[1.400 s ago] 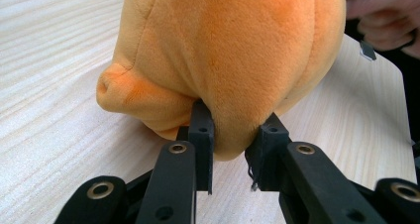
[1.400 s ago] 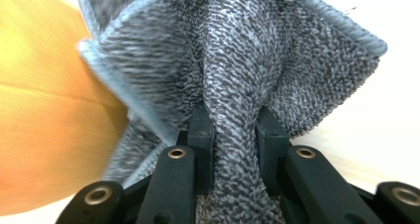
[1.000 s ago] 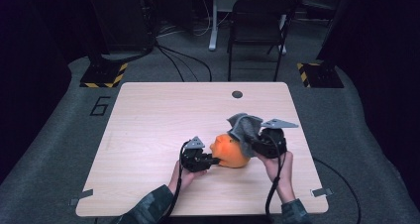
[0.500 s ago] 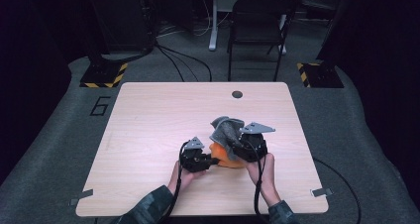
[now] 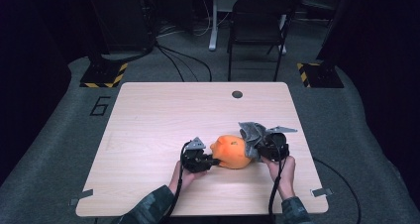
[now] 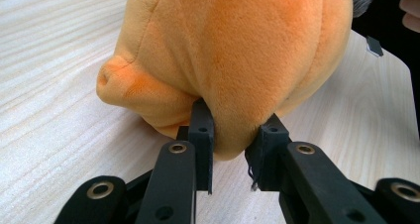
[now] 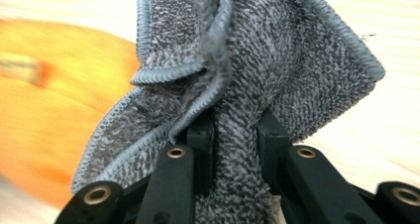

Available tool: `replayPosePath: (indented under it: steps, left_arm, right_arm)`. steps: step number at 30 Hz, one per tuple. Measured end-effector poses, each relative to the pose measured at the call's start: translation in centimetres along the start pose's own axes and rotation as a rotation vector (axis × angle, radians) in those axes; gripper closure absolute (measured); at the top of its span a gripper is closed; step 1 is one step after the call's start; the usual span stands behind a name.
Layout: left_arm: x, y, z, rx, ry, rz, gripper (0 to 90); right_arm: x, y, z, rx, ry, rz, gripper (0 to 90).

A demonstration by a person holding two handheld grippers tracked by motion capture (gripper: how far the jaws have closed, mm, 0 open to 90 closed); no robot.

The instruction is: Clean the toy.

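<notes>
The orange plush toy point(image 5: 232, 151) lies on the desk point(image 5: 148, 135), nearer the front edge than the back and a little right of the middle; the left gripper point(image 5: 210, 162) meets it from the left, its claw clamped on a fold of the plush. The right gripper point(image 5: 260, 145), just right of the toy, has its claw pinched on a bunched grey cloth point(image 5: 251, 133); the cloth touches the toy's right side.
</notes>
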State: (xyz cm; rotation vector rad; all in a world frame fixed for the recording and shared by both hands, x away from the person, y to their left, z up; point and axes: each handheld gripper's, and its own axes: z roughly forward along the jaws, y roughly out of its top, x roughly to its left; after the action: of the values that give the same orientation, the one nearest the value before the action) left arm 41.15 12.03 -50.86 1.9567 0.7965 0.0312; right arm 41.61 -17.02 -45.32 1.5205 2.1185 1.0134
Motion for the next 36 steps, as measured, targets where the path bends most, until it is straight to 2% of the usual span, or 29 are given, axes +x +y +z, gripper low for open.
replayPosePath:
  steps: [3, 4, 7, 9, 10, 12, 14, 16, 19, 21, 22, 24, 26, 27, 29, 33, 36]
  left_arm:
    - [0.0, 0.0, 0.0, -0.003, -0.001, 0.001, 74.6]
    - [0.0, 0.0, 0.0, -0.003, 0.0, -0.001, 74.6]
    - [0.2, -0.1, -0.1, -0.007, -0.003, -0.012, 74.7]
    - [0.2, -0.2, -0.1, -0.008, -0.007, -0.014, 74.7]
    - [0.2, -0.2, -0.1, -0.01, -0.006, -0.014, 74.6]
    - [0.2, -0.2, -0.2, -0.01, -0.004, -0.015, 74.6]
    - [0.3, -0.1, -0.2, -0.012, -0.006, -0.018, 74.6]
    - [0.3, -0.1, -0.1, -0.01, -0.008, -0.016, 74.6]
    - [0.3, -0.1, -0.1, -0.012, -0.006, -0.015, 74.5]
    - [0.2, -0.1, -0.2, -0.009, -0.005, -0.016, 74.4]
    - [0.2, -0.2, -0.2, -0.009, -0.003, -0.016, 74.3]
    - [0.3, -0.2, -0.2, -0.008, 0.0, -0.014, 74.2]
    - [0.3, -0.2, -0.2, -0.009, 0.001, -0.015, 74.1]
    - [0.3, -0.2, -0.2, -0.006, 0.001, -0.013, 74.0]
    - [0.4, -0.2, -0.1, -0.008, -0.003, -0.016, 73.5]
    - [0.6, -0.2, -0.1, -0.015, -0.004, 0.005, 70.1]
    - [0.8, -0.1, -0.2, -0.005, -0.005, 0.028, 58.4]
  right_arm:
    - [-0.9, -0.8, 0.9, 0.04, -0.026, 0.014, 73.9]
    - [-1.1, -1.0, 1.2, 0.062, -0.034, 0.033, 73.9]
    - [-1.6, -1.7, 2.7, 0.13, -0.045, 0.028, 73.5]
    - [-1.4, -1.9, 3.6, 0.18, -0.056, 0.02, 73.5]
    - [-1.3, -1.9, 3.6, 0.181, -0.059, 0.014, 73.6]
    - [-1.2, -1.5, 3.3, 0.166, -0.074, 0.001, 73.9]
    - [-1.2, -0.9, 2.3, 0.128, -0.097, -0.025, 74.2]
    - [-1.1, -0.1, 0.5, 0.072, -0.092, 0.003, 74.4]
    - [-0.2, 1.5, -2.9, -0.047, -0.044, -0.006, 74.6]
    - [1.2, 2.4, -4.5, -0.1, 0.004, -0.026, 74.7]
    - [1.8, 2.7, -4.8, -0.107, 0.017, -0.04, 74.7]
    - [3.5, 2.9, -4.7, -0.092, 0.055, -0.081, 74.9]
    - [4.8, 2.7, -3.7, -0.054, 0.05, -0.128, 75.1]
    - [5.1, 2.5, -3.0, -0.039, 0.054, -0.136, 75.3]
    - [5.3, 2.1, -1.9, -0.023, 0.032, -0.138, 75.8]
    - [5.1, 1.9, -1.3, -0.028, 0.026, -0.14, 76.1]
    - [5.1, 1.8, -1.0, -0.027, 0.015, -0.151, 76.1]
